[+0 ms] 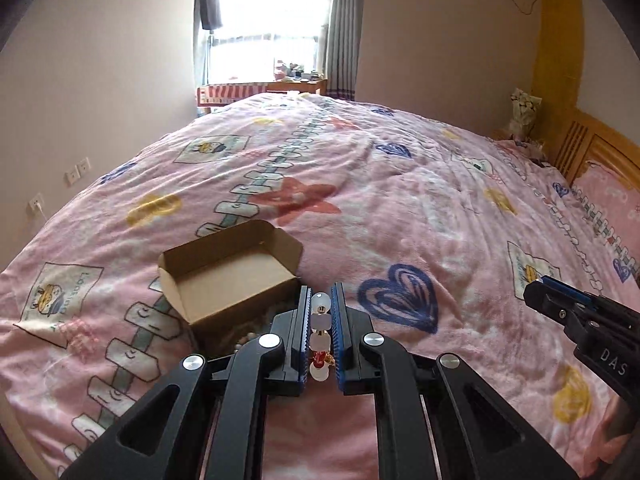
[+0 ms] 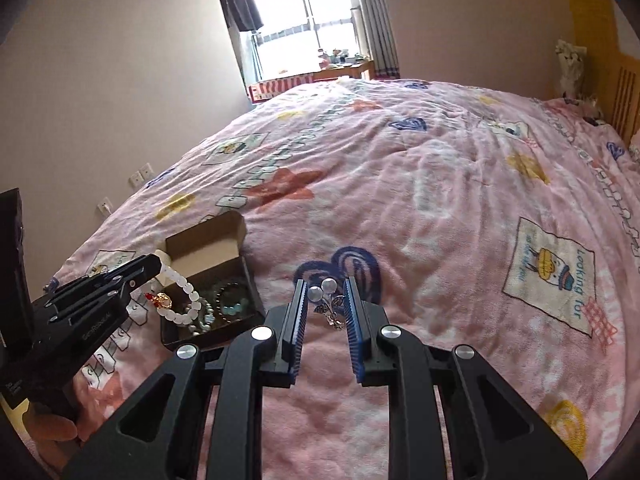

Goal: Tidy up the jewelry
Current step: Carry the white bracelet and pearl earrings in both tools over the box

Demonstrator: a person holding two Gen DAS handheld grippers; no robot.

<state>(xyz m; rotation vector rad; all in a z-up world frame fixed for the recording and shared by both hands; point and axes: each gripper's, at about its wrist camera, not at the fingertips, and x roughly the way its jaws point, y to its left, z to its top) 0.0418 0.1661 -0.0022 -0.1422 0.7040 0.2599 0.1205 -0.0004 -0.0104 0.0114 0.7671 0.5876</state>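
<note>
My left gripper [image 1: 320, 300] is shut on a white bead bracelet [image 1: 321, 322] with a red and gold charm. In the right wrist view the bracelet [image 2: 182, 284] hangs from that gripper [image 2: 154, 266] over the open cardboard box [image 2: 208, 256], which holds several bead bracelets [image 2: 224, 304]. The box [image 1: 232, 268] lies left of the left gripper. My right gripper [image 2: 324, 292] is open around a silver brooch [image 2: 329, 302] with two pearls that lies on the pink blanket [image 2: 420, 200]. The right gripper also shows at the right edge of the left wrist view [image 1: 560, 304].
The bed's wooden headboard [image 1: 592, 148] is at the right. A desk with small items [image 1: 280, 84] stands under the window beyond the bed. The wall with sockets [image 1: 76, 172] is at the left.
</note>
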